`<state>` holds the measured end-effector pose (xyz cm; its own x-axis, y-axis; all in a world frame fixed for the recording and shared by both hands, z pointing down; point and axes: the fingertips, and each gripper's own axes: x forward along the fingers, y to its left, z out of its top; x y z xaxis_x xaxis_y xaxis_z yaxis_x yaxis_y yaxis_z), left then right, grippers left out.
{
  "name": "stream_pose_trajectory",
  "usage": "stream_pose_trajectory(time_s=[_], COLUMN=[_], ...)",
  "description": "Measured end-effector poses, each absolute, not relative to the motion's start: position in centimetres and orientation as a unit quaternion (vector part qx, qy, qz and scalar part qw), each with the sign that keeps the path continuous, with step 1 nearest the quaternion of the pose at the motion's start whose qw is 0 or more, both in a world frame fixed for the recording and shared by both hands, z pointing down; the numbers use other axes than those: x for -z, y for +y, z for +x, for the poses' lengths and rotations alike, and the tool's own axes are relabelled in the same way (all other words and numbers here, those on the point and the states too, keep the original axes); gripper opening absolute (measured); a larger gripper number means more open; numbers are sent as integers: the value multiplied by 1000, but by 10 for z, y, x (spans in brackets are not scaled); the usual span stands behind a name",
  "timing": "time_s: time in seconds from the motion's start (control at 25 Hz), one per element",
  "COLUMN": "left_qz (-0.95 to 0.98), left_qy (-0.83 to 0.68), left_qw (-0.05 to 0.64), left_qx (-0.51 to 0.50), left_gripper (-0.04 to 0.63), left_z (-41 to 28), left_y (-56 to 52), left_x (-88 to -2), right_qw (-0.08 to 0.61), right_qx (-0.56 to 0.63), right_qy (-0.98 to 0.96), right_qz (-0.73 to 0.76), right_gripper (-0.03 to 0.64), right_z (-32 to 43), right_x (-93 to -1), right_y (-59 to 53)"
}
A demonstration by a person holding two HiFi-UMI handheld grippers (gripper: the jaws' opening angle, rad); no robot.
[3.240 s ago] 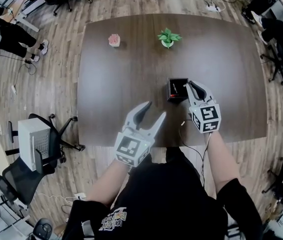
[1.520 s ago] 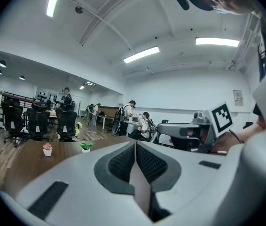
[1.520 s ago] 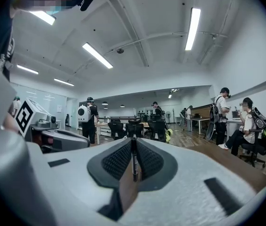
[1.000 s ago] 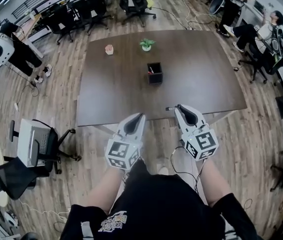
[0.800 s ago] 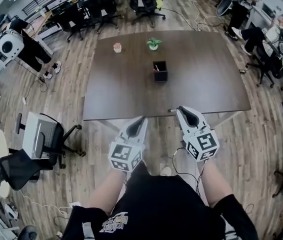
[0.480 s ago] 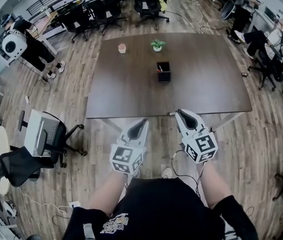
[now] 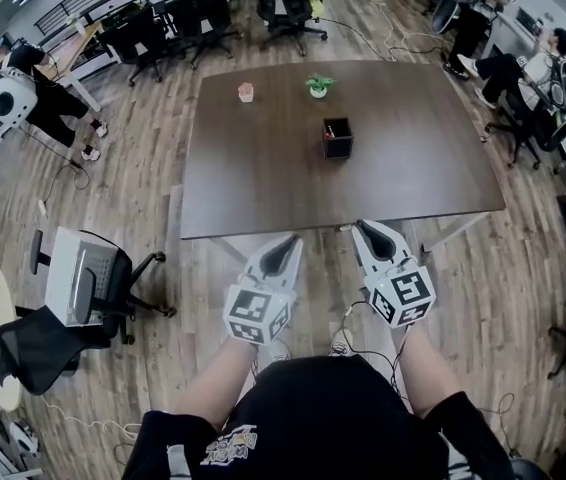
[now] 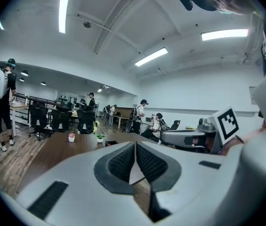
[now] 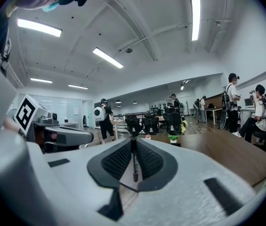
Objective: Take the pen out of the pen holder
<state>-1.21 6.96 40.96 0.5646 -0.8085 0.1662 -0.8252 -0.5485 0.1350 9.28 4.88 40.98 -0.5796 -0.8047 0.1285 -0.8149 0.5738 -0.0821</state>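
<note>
A dark brown rectangular worktop (image 7: 413,158) stands on a wood-plank floor (image 7: 523,268). A black square pen holder (image 7: 337,140) sits near its middle. Beyond the pen holder, near the far edge, is a small green potted plant (image 7: 318,86). Farther left of the holder is a small pink potted plant (image 7: 246,92).

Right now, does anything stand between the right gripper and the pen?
Nothing does: the right gripper is shut on the pen, well clear of the pen holder standing on the table.
</note>
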Motion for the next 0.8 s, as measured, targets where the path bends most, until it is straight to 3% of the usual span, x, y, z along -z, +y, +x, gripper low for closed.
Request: stream_pose_trajectory(time_s=[0.8], left_qz=[923], left_qy=[-373], left_qw=[94], left_qx=[-25], left_gripper=[12], left_z=[-26], left_y=[88], left_x=[-400], right_qw=[46], right_qx=[-42], right_qy=[-835], right_qz=[547], right_gripper=[40], right_z=[83], right_x=[-387], right_y=[99])
